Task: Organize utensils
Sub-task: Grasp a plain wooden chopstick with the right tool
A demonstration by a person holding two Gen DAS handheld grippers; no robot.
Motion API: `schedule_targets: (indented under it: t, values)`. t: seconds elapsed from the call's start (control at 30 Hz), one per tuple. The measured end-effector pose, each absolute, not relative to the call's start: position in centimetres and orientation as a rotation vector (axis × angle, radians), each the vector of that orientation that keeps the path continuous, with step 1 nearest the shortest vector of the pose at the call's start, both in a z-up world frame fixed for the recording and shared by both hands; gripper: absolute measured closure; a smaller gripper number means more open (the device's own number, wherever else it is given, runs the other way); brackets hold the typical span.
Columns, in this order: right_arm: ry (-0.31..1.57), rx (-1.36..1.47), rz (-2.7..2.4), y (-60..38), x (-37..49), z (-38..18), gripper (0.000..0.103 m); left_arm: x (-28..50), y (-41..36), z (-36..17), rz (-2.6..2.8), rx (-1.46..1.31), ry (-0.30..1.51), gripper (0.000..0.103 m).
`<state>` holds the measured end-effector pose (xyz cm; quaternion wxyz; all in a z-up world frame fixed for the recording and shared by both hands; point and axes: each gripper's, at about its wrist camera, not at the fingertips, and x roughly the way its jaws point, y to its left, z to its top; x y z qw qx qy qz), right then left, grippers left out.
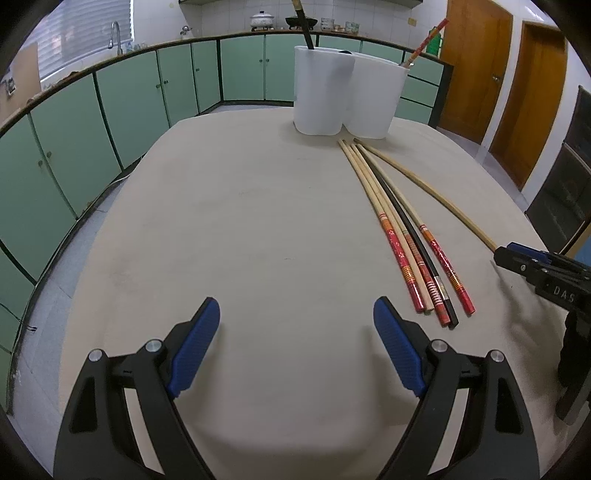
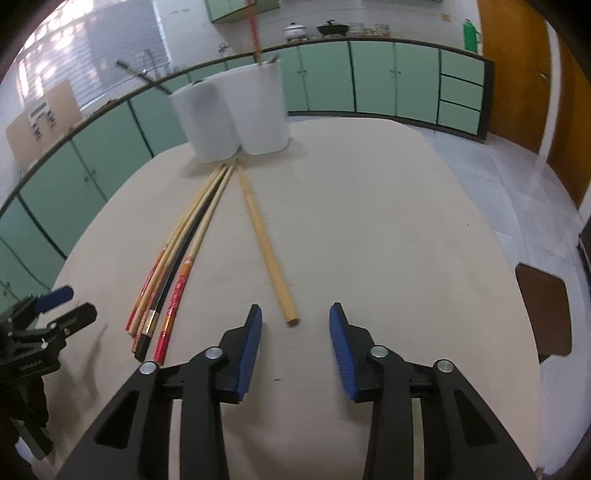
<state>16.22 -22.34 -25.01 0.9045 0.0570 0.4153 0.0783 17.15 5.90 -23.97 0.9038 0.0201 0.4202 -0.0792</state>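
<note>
Several chopsticks lie on the beige table. A bundle (image 1: 406,236) of red-patterned ones and a black one lies together; it also shows in the right wrist view (image 2: 177,266). A plain wooden chopstick (image 2: 264,243) lies apart, its near end just ahead of my right gripper (image 2: 295,321), whose jaws stand open and empty around it; it shows too in the left wrist view (image 1: 424,184). Two white holders (image 1: 347,92) stand at the far side, one with a black chopstick (image 1: 304,26), one with a red one (image 1: 426,38). My left gripper (image 1: 295,317) is open and empty, left of the bundle.
The table (image 1: 240,221) is oval with edges all round. Green cabinets (image 1: 110,110) run along the far side. Wooden doors (image 1: 476,70) stand at the right. A brown chair seat (image 2: 543,306) sits off the table's right edge.
</note>
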Motion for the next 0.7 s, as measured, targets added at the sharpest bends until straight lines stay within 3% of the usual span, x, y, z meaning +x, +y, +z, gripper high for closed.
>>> schedule_targets:
  t: [0.27, 0.7]
  values:
    - [0.871, 0.109, 0.167, -21.7, 16.6, -25.3, 0.094, 17.0, 5.6, -24.1, -0.159, 0.032, 0.868, 0.02]
    - [0.863, 0.1, 0.091, -21.0, 13.7, -25.2, 0.095, 16.3, 3.8, -24.1, -0.228, 0.065, 0.878, 0.02]
